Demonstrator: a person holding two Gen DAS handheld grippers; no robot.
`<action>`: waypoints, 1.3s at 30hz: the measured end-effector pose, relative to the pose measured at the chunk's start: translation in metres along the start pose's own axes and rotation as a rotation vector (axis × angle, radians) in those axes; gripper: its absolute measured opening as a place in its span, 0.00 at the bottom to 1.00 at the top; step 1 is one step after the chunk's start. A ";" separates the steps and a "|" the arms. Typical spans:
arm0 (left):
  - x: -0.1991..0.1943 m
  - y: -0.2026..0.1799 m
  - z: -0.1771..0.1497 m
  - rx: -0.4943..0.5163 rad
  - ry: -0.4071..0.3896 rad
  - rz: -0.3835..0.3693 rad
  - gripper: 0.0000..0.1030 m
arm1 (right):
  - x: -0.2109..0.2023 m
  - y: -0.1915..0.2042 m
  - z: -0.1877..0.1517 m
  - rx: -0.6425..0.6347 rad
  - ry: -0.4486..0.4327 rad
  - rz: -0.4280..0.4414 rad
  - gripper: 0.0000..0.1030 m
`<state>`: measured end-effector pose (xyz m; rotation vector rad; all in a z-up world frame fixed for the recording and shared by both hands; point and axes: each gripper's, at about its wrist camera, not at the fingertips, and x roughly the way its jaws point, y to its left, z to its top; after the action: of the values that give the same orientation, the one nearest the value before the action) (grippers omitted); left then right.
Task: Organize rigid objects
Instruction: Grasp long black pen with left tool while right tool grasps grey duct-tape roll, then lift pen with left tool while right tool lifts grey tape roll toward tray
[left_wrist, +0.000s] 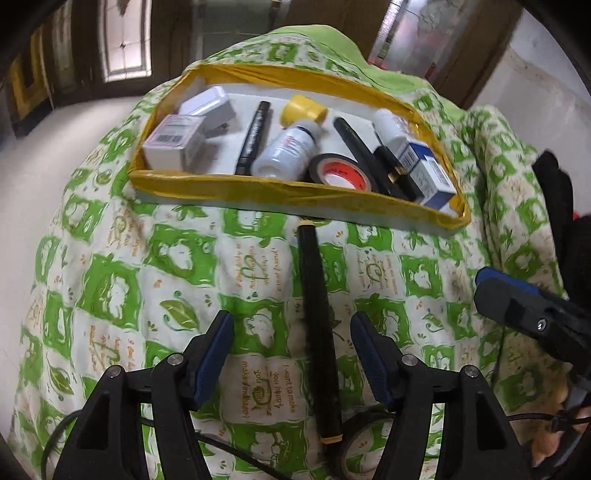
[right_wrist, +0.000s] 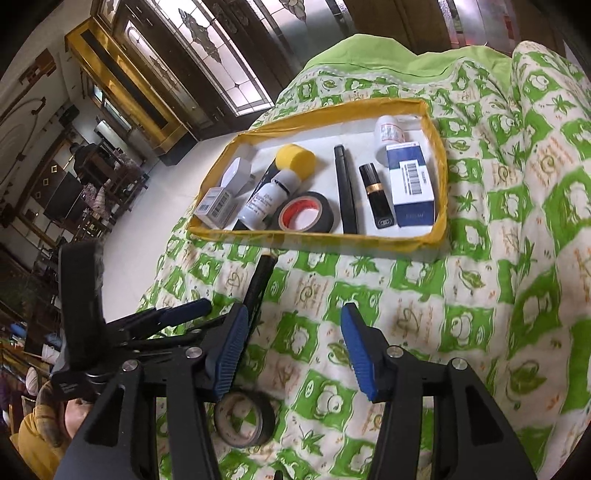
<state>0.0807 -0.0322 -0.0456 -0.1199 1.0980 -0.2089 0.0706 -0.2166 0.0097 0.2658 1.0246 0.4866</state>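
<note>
A yellow-rimmed tray (left_wrist: 258, 192) (right_wrist: 439, 170) sits on a green-and-white quilt and holds several items: white boxes, white bottles, a yellow cup, black pens, a lipstick and a tape roll (left_wrist: 341, 171) (right_wrist: 304, 214). A long black pen (left_wrist: 317, 325) (right_wrist: 260, 280) lies on the quilt just below the tray. My left gripper (left_wrist: 291, 350) is open, its jaws on either side of the pen's lower half without touching it. My right gripper (right_wrist: 291, 350) is open and empty over the quilt. A second black tape roll (right_wrist: 245, 417) (left_wrist: 354, 439) lies on the quilt by the right gripper's left finger.
The quilt (right_wrist: 480, 314) rises in folds at the right. The white floor (left_wrist: 55, 155) drops away left of the bed. A black cable (left_wrist: 229, 446) runs under the left gripper. The right gripper also shows in the left wrist view (left_wrist: 517, 306).
</note>
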 end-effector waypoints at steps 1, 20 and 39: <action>0.002 -0.003 0.000 0.015 0.000 0.006 0.66 | 0.000 -0.001 0.000 0.004 0.003 0.000 0.50; 0.006 0.022 0.001 -0.102 0.017 0.021 0.14 | 0.037 0.031 -0.027 -0.135 0.248 0.095 0.42; 0.012 0.024 -0.002 -0.099 0.061 0.013 0.17 | 0.072 0.038 -0.050 -0.242 0.400 -0.019 0.13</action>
<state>0.0869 -0.0112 -0.0617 -0.1961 1.1694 -0.1475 0.0475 -0.1478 -0.0526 -0.0623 1.3403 0.6562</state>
